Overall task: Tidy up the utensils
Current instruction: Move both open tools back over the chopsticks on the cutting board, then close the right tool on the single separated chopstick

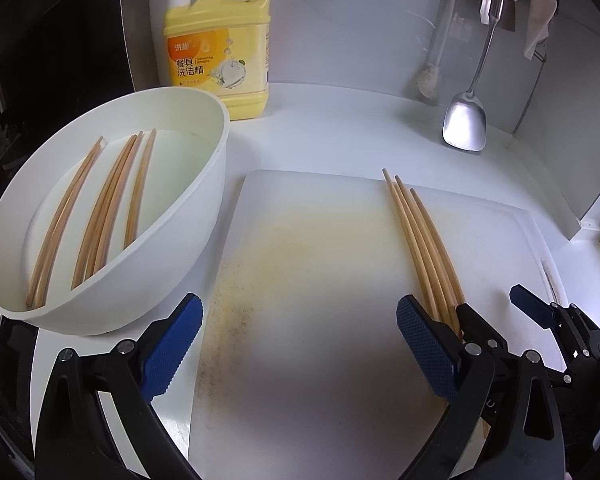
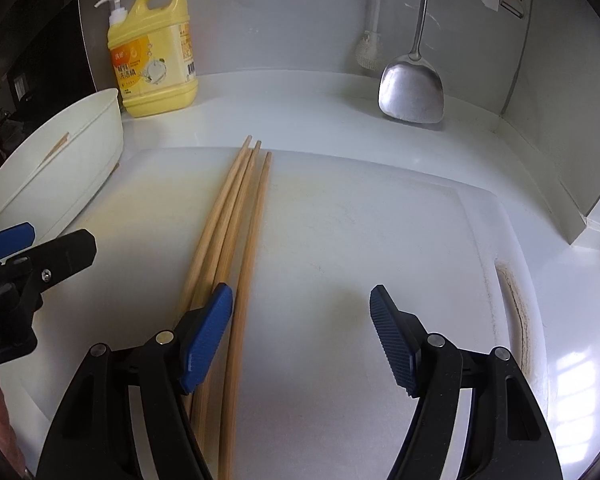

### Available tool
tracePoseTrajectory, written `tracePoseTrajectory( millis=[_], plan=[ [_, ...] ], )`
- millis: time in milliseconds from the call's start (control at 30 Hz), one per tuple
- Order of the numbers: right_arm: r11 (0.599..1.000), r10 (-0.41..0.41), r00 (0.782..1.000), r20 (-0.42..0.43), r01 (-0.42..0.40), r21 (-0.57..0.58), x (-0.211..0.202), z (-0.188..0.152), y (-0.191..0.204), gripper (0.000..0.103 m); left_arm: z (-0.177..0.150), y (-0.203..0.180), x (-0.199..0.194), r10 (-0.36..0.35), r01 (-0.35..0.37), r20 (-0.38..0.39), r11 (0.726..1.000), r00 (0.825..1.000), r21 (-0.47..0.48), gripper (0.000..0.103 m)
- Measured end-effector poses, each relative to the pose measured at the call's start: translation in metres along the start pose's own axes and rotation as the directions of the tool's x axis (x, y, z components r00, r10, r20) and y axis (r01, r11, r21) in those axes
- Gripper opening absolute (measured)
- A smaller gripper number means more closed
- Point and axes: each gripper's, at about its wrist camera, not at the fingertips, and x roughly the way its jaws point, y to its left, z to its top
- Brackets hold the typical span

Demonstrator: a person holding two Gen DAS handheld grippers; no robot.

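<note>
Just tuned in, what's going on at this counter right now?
A person is sorting chopsticks with two handheld grippers. Several chopsticks already lie in the white bowl, and three more rest side by side on the cutting board. The right gripper is open just beside that bundle, holding nothing. The left gripper is also open and empty over the board.

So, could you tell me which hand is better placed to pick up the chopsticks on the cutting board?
The right: its open tool already sits beside the chopsticks; the left tool hangs open over bare board.
</note>
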Motion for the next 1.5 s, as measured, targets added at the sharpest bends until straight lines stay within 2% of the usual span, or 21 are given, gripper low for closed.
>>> tracePoseTrajectory(
  millis=[33,100,167,333,500,800,1100,1233,1300,1433,1500],
  plan=[
    [1.000,0.003,1.000,-0.001,-0.003,0.000,0.000,0.000,-0.001,0.067,0.000,-0.001,0.000,-0.001,0.001,0.001,1.000,1.000,0.000,0.096],
    [1.000,0.021,1.000,0.006,-0.021,0.009,-0.002,-0.001,-0.004,0.055,0.001,-0.002,0.001,-0.004,0.004,-0.001,1.000,1.000,0.001,0.096],
    [1.000,0.021,1.000,0.011,-0.021,0.010,-0.003,-0.002,-0.008,0.037,0.001,-0.006,0.003,-0.014,0.014,-0.010,1.000,1.000,0.002,0.096],
    [0.997,0.049,0.999,0.014,-0.050,0.060,-0.003,-0.001,-0.026,0.018,0.000,-0.020,0.010,-0.039,0.040,-0.027,0.999,0.999,0.023,0.096],
    [0.997,0.015,1.000,0.012,-0.016,0.079,-0.002,-0.001,-0.042,0.015,0.000,-0.038,0.021,-0.022,0.025,-0.045,0.998,0.999,0.056,0.096],
    [0.995,0.022,1.000,0.013,-0.023,0.100,-0.004,-0.005,-0.054,0.015,-0.004,-0.050,0.038,-0.017,0.023,-0.090,0.997,0.996,0.070,0.096],
    [0.996,0.022,1.000,0.017,-0.024,0.090,-0.004,-0.004,-0.053,0.015,-0.009,-0.049,0.041,0.016,-0.010,-0.081,0.997,0.997,0.071,0.098],
    [0.996,0.027,1.000,0.012,-0.028,0.081,-0.001,0.000,-0.052,0.016,-0.002,-0.050,0.047,0.021,-0.016,-0.076,0.998,0.997,0.063,0.098],
    [0.997,0.026,1.000,0.006,-0.027,0.074,0.002,0.004,-0.051,0.018,0.003,-0.050,0.051,0.023,-0.019,-0.071,0.998,0.997,0.062,0.098],
    [1.000,0.007,1.000,-0.005,-0.007,0.030,0.008,0.011,-0.043,0.035,0.010,-0.052,0.057,0.023,-0.019,-0.071,0.998,0.997,0.062,0.097],
    [1.000,0.009,1.000,-0.004,-0.009,0.024,0.010,0.012,-0.042,0.036,0.011,-0.053,0.057,0.019,-0.015,-0.071,0.998,0.997,0.062,0.097]
  ],
)
